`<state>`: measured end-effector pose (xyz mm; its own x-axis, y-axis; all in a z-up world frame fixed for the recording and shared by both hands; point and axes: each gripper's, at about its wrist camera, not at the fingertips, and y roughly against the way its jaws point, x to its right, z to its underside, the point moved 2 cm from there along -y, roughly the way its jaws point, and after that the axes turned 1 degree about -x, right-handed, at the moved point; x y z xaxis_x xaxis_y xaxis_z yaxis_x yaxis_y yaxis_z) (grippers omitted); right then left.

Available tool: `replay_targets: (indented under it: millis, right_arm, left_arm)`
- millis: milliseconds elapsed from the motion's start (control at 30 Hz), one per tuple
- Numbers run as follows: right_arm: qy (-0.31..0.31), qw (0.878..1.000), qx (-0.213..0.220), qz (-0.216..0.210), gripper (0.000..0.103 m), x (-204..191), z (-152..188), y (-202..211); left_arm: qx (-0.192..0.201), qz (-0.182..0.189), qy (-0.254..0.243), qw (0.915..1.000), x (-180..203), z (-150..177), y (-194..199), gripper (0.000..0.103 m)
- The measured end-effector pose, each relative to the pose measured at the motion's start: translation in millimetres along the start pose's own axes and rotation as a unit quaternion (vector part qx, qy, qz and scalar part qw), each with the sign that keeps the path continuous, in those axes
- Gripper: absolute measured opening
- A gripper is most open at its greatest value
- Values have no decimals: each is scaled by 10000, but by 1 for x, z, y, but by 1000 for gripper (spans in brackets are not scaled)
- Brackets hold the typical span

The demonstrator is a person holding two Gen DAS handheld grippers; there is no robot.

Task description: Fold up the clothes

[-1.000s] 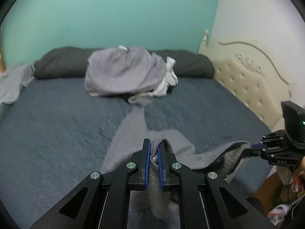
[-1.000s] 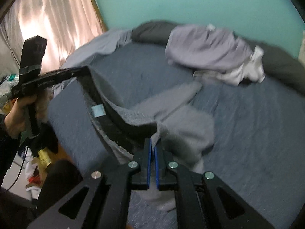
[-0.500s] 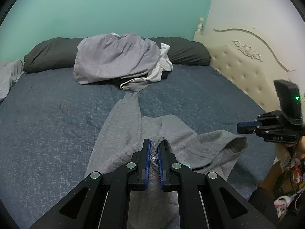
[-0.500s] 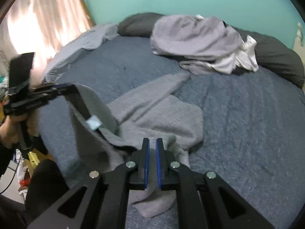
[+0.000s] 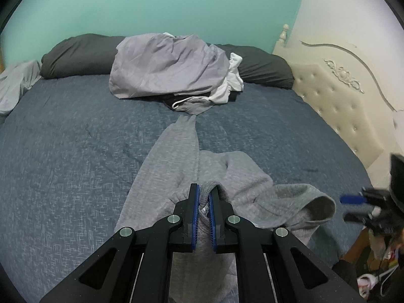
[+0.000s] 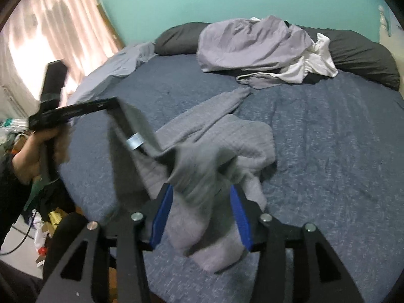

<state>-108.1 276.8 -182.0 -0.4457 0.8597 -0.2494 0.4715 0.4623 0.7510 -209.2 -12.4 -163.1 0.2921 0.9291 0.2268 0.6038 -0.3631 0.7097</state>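
Grey sweatpants point(image 5: 174, 156) lie crumpled on the blue bed point(image 5: 63, 151), one leg stretched toward the pillows. My left gripper point(image 5: 204, 189) is shut on the ribbed waistband, holding that edge just above the bed. In the right wrist view the same left gripper point(image 6: 111, 103) holds the band up at the left, a white label showing. My right gripper point(image 6: 200, 189) has its jaws opening; blurred grey cloth point(image 6: 227, 136) hangs loose between them and the blue pads do not press on it. The right gripper point(image 5: 353, 199) also shows, blurred, at the bed's right edge.
A pile of pale grey and white clothes point(image 5: 166, 65) sits at the far side before dark pillows point(image 5: 75, 55). A cream padded headboard point(image 5: 341, 106) bounds the right. A curtained window point(image 6: 50, 25) and floor clutter point(image 6: 45, 227) lie left of the bed.
The right gripper's jaws have come apart and let the waistband go slack. Both grippers have sunk toward the bed, and more of the pants now rests on it.
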Motion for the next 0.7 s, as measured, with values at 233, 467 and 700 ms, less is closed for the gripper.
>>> replay_targets:
  millis: [233,467,700]
  right_arm:
    - [46,9989,-183,430,58,-15,12,-37]
    - [-240,9969,-302,684,58,-14,10,-80]
    - [-431,9926,-276,1097,42,6,2,-98]
  left_arm:
    - [-82,-35,93,9999,4,-11,-9,8]
    - [-168,-58,114,9998,8,-18,-20,8]
    - [-210,-40,132,9997,7,-22,-31,8]
